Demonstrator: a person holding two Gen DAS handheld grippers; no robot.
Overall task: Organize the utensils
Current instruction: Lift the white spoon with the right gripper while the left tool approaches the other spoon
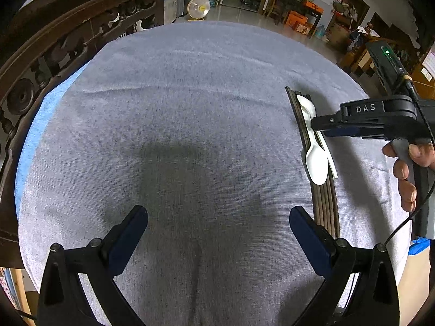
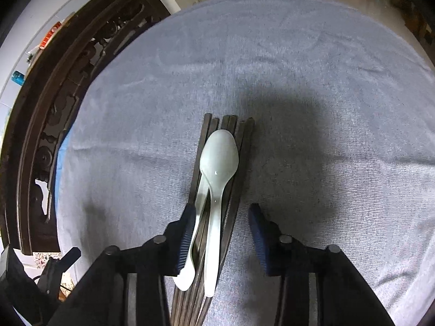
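2 white plastic spoons (image 2: 217, 163) lie on dark chopsticks (image 2: 244, 138) on the grey cloth (image 2: 326, 81). Right gripper (image 2: 221, 231) straddles them, jaws narrowed, grip unclear, handles partly hidden. Left gripper (image 1: 217, 228) hangs wide, empty.

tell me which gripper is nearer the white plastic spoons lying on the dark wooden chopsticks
Right. The right gripper straddles the white plastic spoons on the dark wooden chopsticks, jaws partly open. The left gripper hovers over bare grey cloth beside them.

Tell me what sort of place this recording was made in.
Probably a lived-in home's main room: a carved dark wooden furniture piece beside the cloth-covered table, a small fan on the tiled floor, and cluttered shelves and boxes behind.
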